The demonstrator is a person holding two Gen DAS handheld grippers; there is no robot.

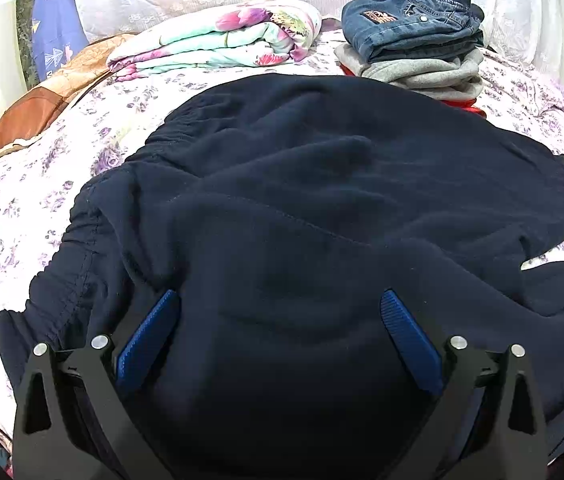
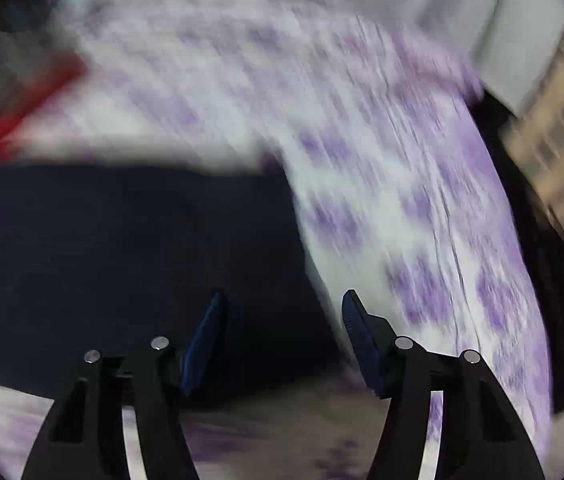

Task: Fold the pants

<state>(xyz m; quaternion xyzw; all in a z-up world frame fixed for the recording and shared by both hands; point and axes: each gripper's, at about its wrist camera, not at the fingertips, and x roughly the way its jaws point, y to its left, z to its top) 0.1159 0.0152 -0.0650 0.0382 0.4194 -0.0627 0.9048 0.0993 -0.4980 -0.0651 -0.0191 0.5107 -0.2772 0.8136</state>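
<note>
Dark navy pants (image 1: 302,200) lie spread and rumpled on a bed with a purple-flowered sheet (image 1: 21,184), waistband to the left. My left gripper (image 1: 277,300) is open, its blue pads over the near part of the pants, nothing between them. The right wrist view is motion-blurred. My right gripper (image 2: 282,300) is open over the right end of the pants (image 2: 121,248), with the sheet (image 2: 402,200) beside it.
A stack of folded clothes, jeans on top (image 1: 414,20) over grey and red items, sits at the back right. A folded floral blanket (image 1: 221,40) lies at the back, a brown cushion (image 1: 41,96) at the left. The bed edge falls away at the right (image 2: 522,240).
</note>
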